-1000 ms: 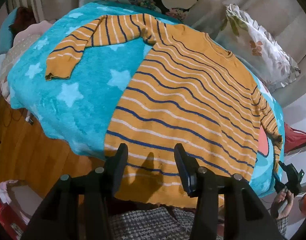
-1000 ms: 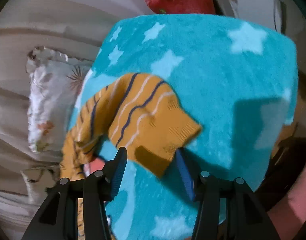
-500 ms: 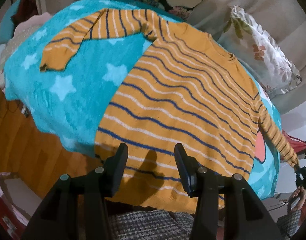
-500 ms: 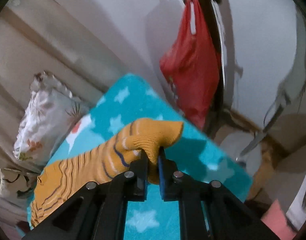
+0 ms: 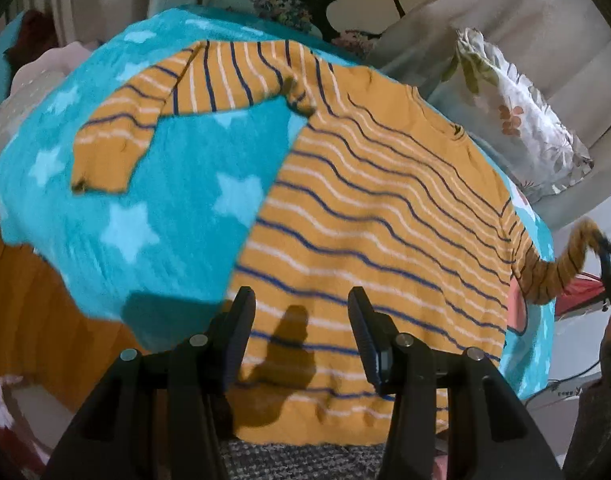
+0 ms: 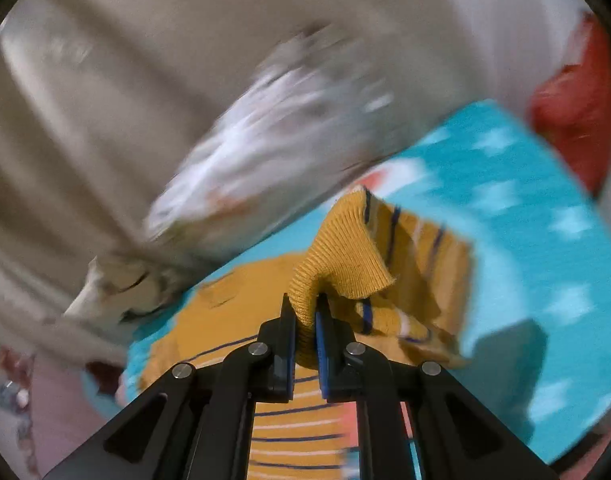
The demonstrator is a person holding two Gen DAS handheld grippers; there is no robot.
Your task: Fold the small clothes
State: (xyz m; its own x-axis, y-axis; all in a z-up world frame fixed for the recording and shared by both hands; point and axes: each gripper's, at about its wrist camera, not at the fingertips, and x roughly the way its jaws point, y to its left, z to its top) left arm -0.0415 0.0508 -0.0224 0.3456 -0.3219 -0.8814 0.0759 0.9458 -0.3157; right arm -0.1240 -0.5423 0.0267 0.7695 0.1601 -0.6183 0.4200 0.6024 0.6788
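An orange sweater [image 5: 377, 216] with blue and white stripes lies flat on a teal star blanket [image 5: 153, 200]. Its left sleeve [image 5: 157, 108] lies spread out to the far left. My left gripper [image 5: 301, 320] is open and empty, held above the sweater's hem. My right gripper [image 6: 305, 312] is shut on the cuff of the right sleeve [image 6: 341, 256] and holds it lifted off the blanket [image 6: 545, 240]. In the left wrist view the raised sleeve [image 5: 561, 268] and the right gripper [image 5: 609, 256] show at the far right edge.
A floral cushion [image 5: 517, 116] leans on a beige sofa back [image 5: 545, 24] behind the blanket. A red bag [image 6: 573, 104] hangs at the right. A wooden floor [image 5: 33, 320] lies to the left, below the blanket's edge.
My right gripper has closed on the right sleeve's cuff, lifted it off the blanket and swung it over towards the sweater's body. My left gripper stays open over the hem.
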